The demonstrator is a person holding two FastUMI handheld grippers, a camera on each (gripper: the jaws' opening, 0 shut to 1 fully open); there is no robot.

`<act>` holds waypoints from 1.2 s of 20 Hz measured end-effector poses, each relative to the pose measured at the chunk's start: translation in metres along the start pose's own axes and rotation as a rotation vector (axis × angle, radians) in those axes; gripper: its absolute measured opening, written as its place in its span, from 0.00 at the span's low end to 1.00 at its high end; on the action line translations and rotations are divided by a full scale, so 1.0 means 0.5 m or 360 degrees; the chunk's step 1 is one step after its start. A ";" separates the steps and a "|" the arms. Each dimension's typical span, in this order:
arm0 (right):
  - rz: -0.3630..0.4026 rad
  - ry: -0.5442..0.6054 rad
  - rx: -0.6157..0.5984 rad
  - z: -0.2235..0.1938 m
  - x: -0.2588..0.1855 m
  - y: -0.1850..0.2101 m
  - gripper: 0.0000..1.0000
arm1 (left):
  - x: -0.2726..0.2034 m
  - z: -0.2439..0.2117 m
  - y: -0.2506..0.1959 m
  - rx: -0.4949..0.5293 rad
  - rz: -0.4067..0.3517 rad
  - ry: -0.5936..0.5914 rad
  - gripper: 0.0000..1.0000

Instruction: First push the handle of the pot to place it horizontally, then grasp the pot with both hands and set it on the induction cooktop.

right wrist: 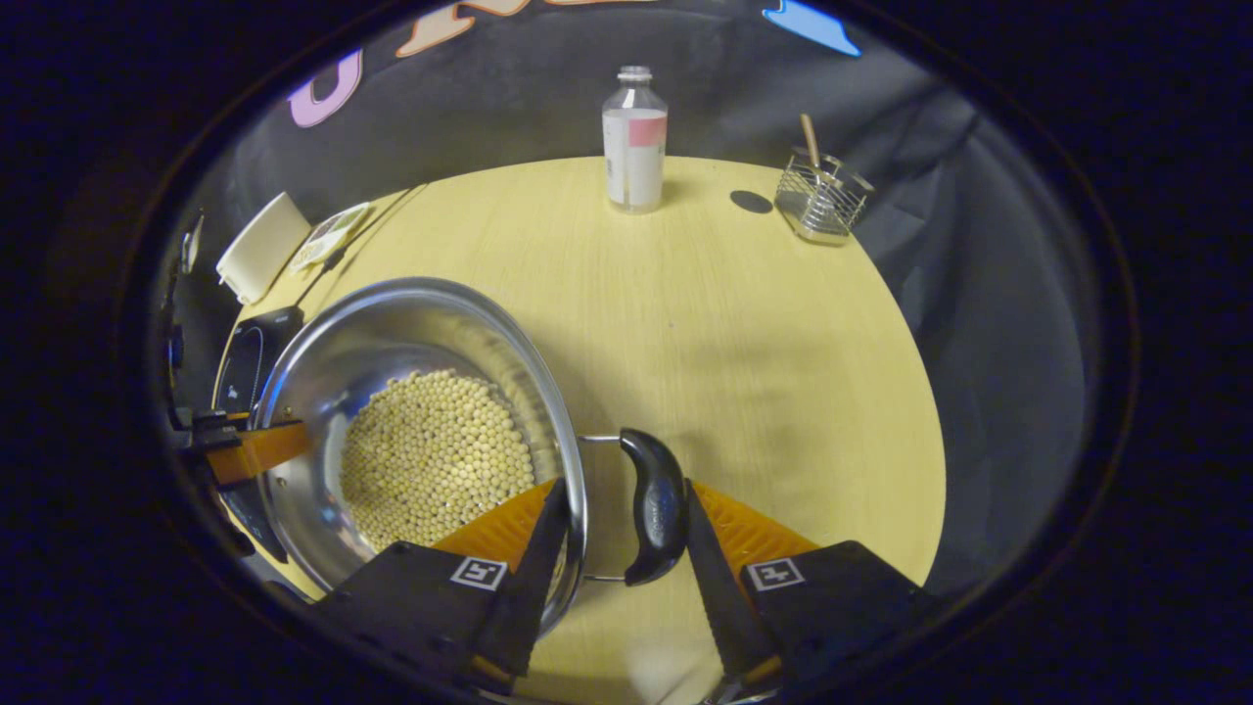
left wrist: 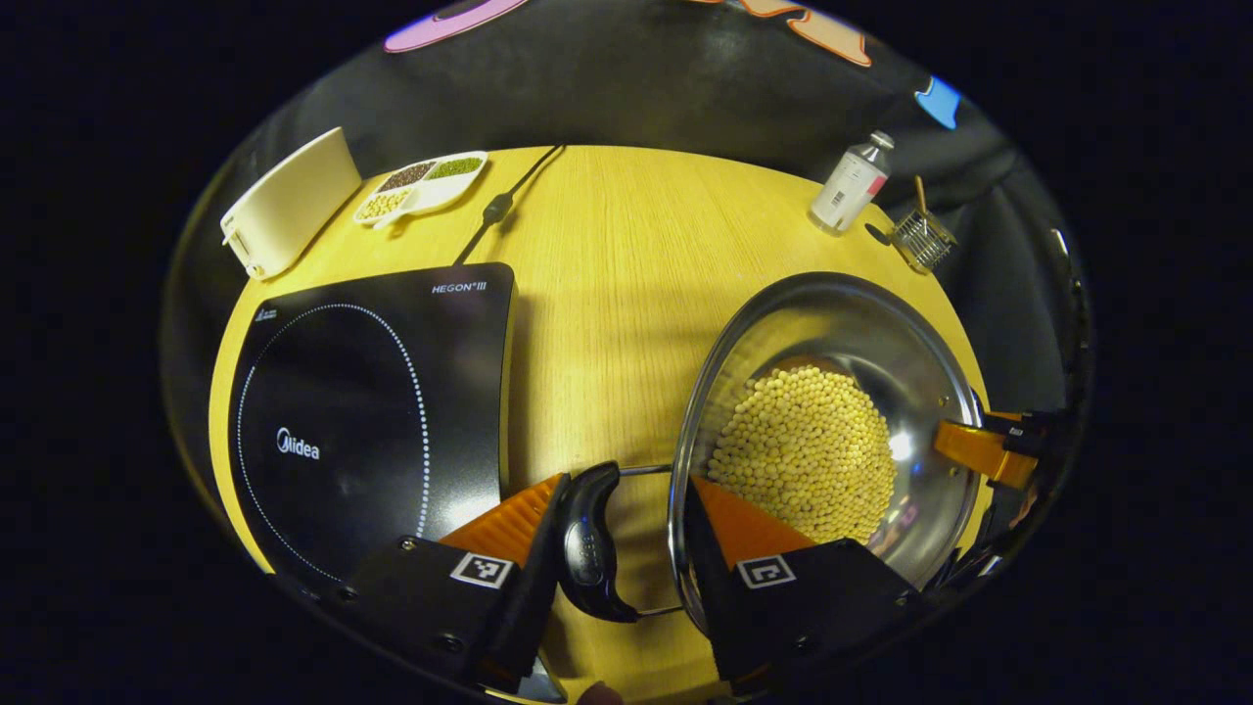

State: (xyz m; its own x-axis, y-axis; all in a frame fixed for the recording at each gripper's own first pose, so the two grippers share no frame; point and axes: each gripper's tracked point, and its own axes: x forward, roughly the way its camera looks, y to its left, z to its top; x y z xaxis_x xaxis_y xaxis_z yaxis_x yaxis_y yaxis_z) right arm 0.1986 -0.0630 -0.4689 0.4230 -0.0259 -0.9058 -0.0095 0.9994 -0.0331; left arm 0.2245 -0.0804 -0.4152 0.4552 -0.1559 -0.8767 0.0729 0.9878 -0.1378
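In the left gripper view I see a pale wooden table (left wrist: 607, 255) against black cloth, the induction cooktop (left wrist: 372, 411) at left and the steel pot (left wrist: 832, 323) of yellow beans at right, still on the wood. My left gripper (left wrist: 619, 534) stands wide open astride one black pot handle (left wrist: 590, 543) and the rim. A bottle (left wrist: 852, 183) and wire basket (left wrist: 922, 238) sit far right.

In the right gripper view my right gripper (right wrist: 621, 529) gapes likewise around the other handle (right wrist: 654, 504), the pot at near left, bare tabletop beyond.
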 end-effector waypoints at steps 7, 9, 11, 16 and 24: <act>0.0015 0.0023 0.0041 -0.001 -0.011 0.000 0.48 | -0.014 -0.015 -0.009 -0.0060 -0.0043 0.0062 0.62; 0.0026 0.0005 0.0021 0.000 -0.029 0.001 0.48 | -0.028 -0.015 -0.012 -0.0070 -0.0044 0.0062 0.64; 0.0039 -0.0013 0.0033 0.001 -0.047 -0.002 0.53 | -0.042 -0.011 -0.011 -0.0052 -0.0040 0.0042 0.61; 0.0092 -0.0049 0.0053 0.000 -0.091 0.009 0.53 | -0.096 -0.006 -0.012 -0.0027 -0.0014 -0.0003 0.61; 0.0289 -0.0127 0.0074 0.007 -0.148 0.099 0.48 | -0.206 0.000 0.063 -0.0014 0.0121 -0.0066 0.61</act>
State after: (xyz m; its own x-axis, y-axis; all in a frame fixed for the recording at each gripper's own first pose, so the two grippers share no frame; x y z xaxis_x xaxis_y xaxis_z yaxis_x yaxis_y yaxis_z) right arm 0.1701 -0.0117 -0.4021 0.4884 0.1548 -0.8588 -0.0511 0.9875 0.1489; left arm 0.1799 -0.0331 -0.3294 0.4954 -0.0801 -0.8650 0.0291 0.9967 -0.0756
